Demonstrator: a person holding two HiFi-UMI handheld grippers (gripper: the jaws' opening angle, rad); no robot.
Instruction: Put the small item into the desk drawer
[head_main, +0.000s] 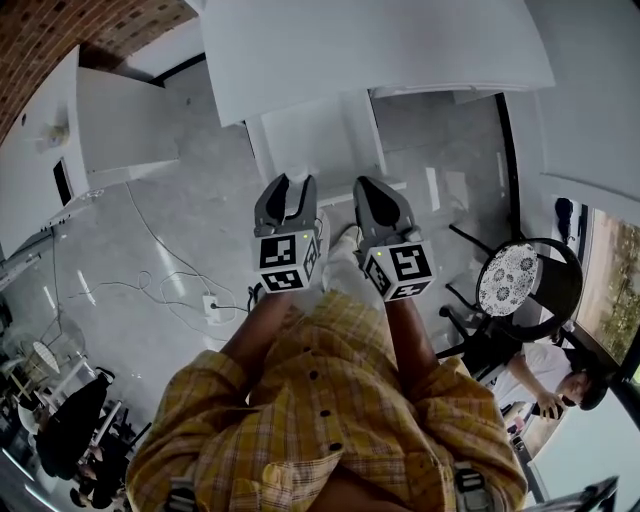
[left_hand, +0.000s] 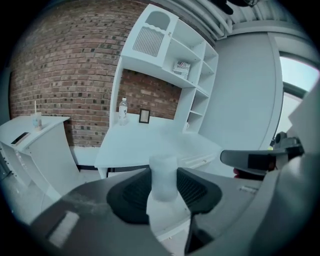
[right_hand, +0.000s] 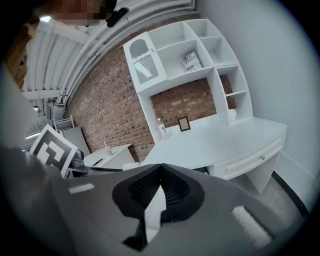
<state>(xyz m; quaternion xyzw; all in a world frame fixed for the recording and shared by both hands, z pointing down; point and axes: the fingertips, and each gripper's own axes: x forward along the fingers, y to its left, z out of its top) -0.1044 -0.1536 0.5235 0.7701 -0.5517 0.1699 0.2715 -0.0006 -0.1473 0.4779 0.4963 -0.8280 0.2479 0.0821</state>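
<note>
Short of the white desk surface, the left gripper clamps the small frosted white cylinder mid-body (probably light, rigid and slippery, so a firm mid-height hold suits), while the right gripper is closed and empty.

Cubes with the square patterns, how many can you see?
2: one cube on the left gripper, the other cube on the right gripper. None seems hidden.

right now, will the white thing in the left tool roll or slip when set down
Likely light: the white cylinder looks small and translucent in the left tool. Its round side would probably roll if laid down. Its smooth-looking surface might slip.
</note>
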